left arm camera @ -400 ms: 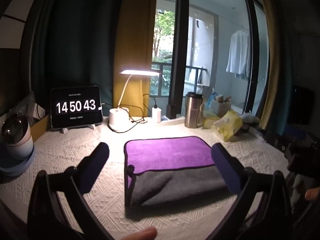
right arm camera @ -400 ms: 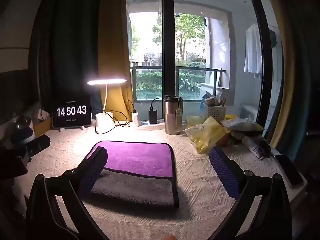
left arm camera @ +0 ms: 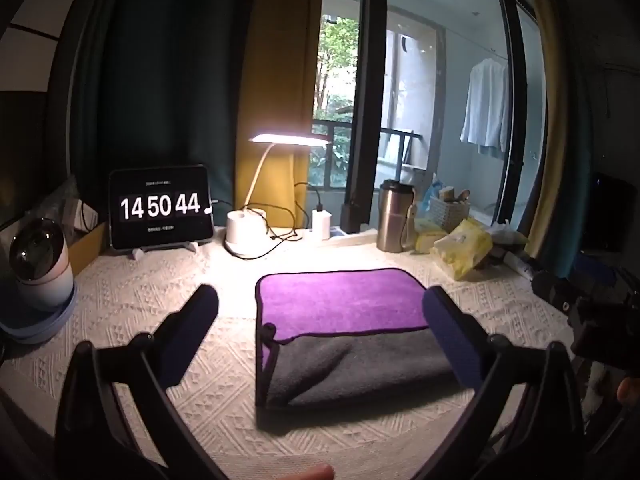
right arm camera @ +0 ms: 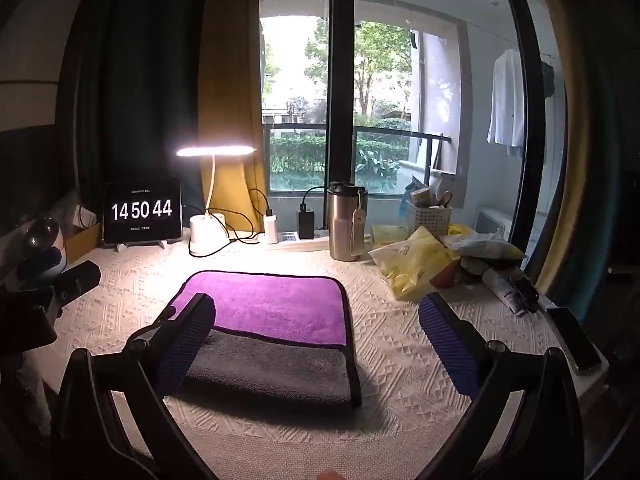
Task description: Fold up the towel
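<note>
The towel (left arm camera: pixel 344 328) lies folded on the cream tablecloth, purple side up at the back and a grey flap folded over at the front. It also shows in the right wrist view (right arm camera: pixel 272 336). My left gripper (left arm camera: pixel 320 320) is open and empty, held above the towel's front part, its fingers either side of it. My right gripper (right arm camera: pixel 316 332) is open and empty, its left finger (right arm camera: pixel 188 340) over the towel's left edge, its right finger over bare cloth. The right gripper shows at the right edge of the left wrist view (left arm camera: pixel 592 312).
Along the back stand a tablet clock (left arm camera: pixel 160 208), a lit desk lamp (left arm camera: pixel 246 232), a charger, a steel tumbler (left arm camera: pixel 394 216), a basket and yellow bags (left arm camera: pixel 464 248). A round white device (left arm camera: pixel 40 264) sits at the left. A phone (right arm camera: pixel 574 336) lies at the table's right edge.
Both grippers have drawn back and up slightly from the towel. The towel lies unchanged.
</note>
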Demonstrator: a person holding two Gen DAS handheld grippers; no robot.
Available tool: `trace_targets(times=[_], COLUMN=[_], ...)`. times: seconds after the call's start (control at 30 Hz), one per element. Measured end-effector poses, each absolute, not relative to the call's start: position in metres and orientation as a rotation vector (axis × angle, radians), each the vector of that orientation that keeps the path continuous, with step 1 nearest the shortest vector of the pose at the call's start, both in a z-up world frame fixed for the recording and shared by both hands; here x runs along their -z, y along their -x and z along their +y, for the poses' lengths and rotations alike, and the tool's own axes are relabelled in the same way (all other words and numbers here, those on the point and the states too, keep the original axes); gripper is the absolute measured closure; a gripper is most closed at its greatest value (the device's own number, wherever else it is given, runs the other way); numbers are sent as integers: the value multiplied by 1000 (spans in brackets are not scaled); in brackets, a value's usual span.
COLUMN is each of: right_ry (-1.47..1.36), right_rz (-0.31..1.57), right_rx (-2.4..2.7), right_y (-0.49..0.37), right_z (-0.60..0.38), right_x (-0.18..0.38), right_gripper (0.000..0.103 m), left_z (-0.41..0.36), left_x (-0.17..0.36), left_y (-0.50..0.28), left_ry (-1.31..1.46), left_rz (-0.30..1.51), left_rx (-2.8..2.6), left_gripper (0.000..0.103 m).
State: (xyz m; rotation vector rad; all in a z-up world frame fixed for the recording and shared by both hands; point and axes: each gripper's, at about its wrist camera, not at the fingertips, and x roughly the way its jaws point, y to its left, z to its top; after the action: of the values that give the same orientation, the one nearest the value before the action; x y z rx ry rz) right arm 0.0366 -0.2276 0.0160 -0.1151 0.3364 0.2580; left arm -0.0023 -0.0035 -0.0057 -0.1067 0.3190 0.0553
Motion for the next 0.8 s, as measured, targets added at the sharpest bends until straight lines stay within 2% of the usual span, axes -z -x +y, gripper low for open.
trace_targets(times=[0.8], right_ry=[116], right_rz=[340], right_rx=[-265], right_y=[-36], right_z=[-226], right_x=[-16], right_gripper=[0], left_z=[-4], left_x=[0], left_y=[5], left_ry=[106], left_rz=[314], left_rx=[-51], left_gripper=[0])
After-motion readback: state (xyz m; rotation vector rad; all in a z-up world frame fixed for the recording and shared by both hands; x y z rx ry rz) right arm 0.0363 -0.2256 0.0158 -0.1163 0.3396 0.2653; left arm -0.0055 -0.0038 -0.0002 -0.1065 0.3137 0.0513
